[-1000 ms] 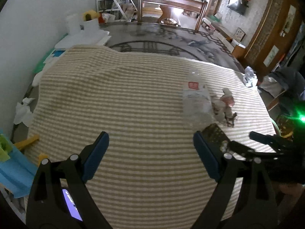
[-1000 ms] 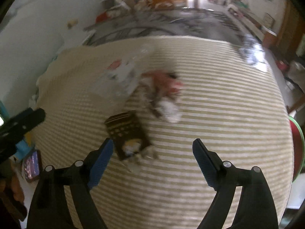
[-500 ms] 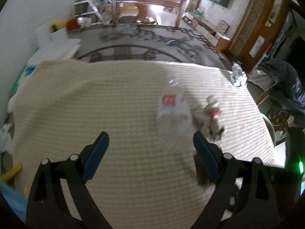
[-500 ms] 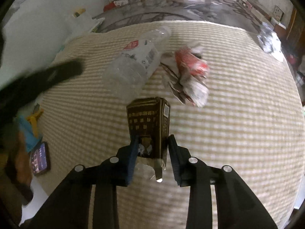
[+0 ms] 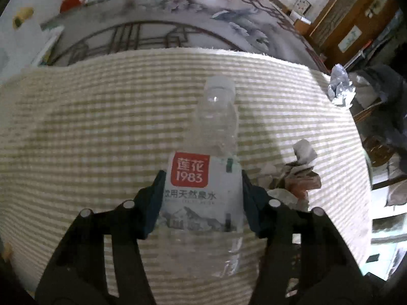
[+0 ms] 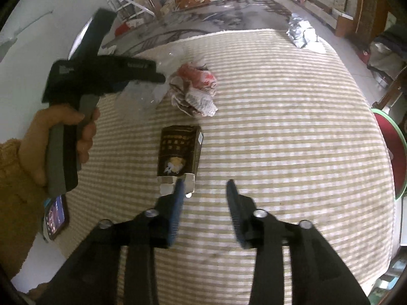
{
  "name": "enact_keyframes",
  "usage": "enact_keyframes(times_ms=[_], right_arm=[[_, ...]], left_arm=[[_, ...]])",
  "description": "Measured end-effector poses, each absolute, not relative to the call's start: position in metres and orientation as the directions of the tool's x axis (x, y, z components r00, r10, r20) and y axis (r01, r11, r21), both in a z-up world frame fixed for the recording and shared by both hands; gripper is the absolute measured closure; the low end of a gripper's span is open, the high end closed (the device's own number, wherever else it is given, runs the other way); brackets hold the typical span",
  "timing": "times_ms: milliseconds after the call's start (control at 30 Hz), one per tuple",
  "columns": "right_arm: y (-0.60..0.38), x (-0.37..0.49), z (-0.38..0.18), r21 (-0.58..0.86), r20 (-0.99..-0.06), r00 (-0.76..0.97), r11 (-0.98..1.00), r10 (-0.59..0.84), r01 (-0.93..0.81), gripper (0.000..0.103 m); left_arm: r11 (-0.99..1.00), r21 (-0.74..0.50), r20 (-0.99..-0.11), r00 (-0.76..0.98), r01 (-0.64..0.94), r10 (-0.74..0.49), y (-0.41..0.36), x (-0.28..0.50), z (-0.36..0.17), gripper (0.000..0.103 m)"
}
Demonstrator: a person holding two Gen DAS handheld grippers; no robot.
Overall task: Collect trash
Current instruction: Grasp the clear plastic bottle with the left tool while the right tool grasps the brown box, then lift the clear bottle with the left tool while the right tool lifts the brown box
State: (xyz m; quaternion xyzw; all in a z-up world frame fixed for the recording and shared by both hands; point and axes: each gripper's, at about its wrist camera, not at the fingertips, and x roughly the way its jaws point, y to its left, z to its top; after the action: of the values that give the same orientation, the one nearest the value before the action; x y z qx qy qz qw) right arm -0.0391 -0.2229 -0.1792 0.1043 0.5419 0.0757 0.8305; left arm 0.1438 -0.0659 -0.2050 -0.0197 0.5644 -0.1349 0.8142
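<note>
A clear plastic bottle (image 5: 216, 132) with a red-and-white label lies on the striped cloth (image 5: 101, 139), cap pointing away. My left gripper (image 5: 201, 193) is closing, and both pads press the label's sides. In the right wrist view a dark carton (image 6: 180, 150) lies flat on the cloth. My right gripper (image 6: 204, 190) is opening just to its right; nothing is between the jaws, and the left fingertip overlaps the carton's near end. A crumpled red-and-white wrapper (image 6: 195, 94) lies beyond the carton, right of the bottle (image 6: 142, 96).
Crumpled foil (image 6: 302, 35) sits at the cloth's far right edge. A person's hand (image 6: 63, 132) holds the left tool, and a phone (image 6: 56, 218) is below it. A red basin with a green rim (image 6: 391, 147) stands off the right edge. Furniture fills the room behind.
My left gripper moved forward and down over the bottle and closed onto it. My right gripper closed on the dark carton, then let go and shifted right with its jaws apart.
</note>
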Motion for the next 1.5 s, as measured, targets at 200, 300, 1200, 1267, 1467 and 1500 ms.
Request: enact_keyframes(times_ms=[200, 300, 1200, 1267, 1467, 1500], right_arm=[[-0.214, -0.028, -0.181, 0.296, -0.879, 0.387, 0.955, 0.278, -0.013, 0.046], [-0.207, -0.019, -0.186, 0.286, -0.889, 0.369, 0.958, 0.271, -0.014, 0.04], [-0.184, 0.015, -0.208, 0.244, -0.921, 0.325, 0.969, 0.215, 0.05, 0.035], [-0.183, 0.017, -0.21, 0.241, -0.923, 0.321, 0.97, 0.214, 0.047, 0.035], [-0.179, 0.02, -0.216, 0.228, -0.928, 0.312, 0.973, 0.205, 0.039, 0.035], [-0.178, 0.02, -0.217, 0.226, -0.929, 0.309, 0.973, 0.204, 0.038, 0.035]], left_arm=[[0.958, -0.203, -0.904, 0.337, 0.205, -0.264, -0.037, 0.105, -0.194, 0.05], [0.963, -0.206, -0.908, 0.332, 0.175, -0.254, -0.017, 0.08, -0.194, 0.05], [0.964, -0.197, -0.907, 0.338, 0.18, -0.249, 0.002, 0.062, -0.199, 0.051], [0.964, -0.197, -0.901, 0.355, 0.179, -0.25, 0.004, 0.059, -0.195, 0.051], [0.965, -0.188, -0.874, 0.417, 0.182, -0.249, 0.006, 0.054, -0.173, 0.051], [0.965, -0.186, -0.869, 0.428, 0.184, -0.248, 0.007, 0.054, -0.168, 0.051]])
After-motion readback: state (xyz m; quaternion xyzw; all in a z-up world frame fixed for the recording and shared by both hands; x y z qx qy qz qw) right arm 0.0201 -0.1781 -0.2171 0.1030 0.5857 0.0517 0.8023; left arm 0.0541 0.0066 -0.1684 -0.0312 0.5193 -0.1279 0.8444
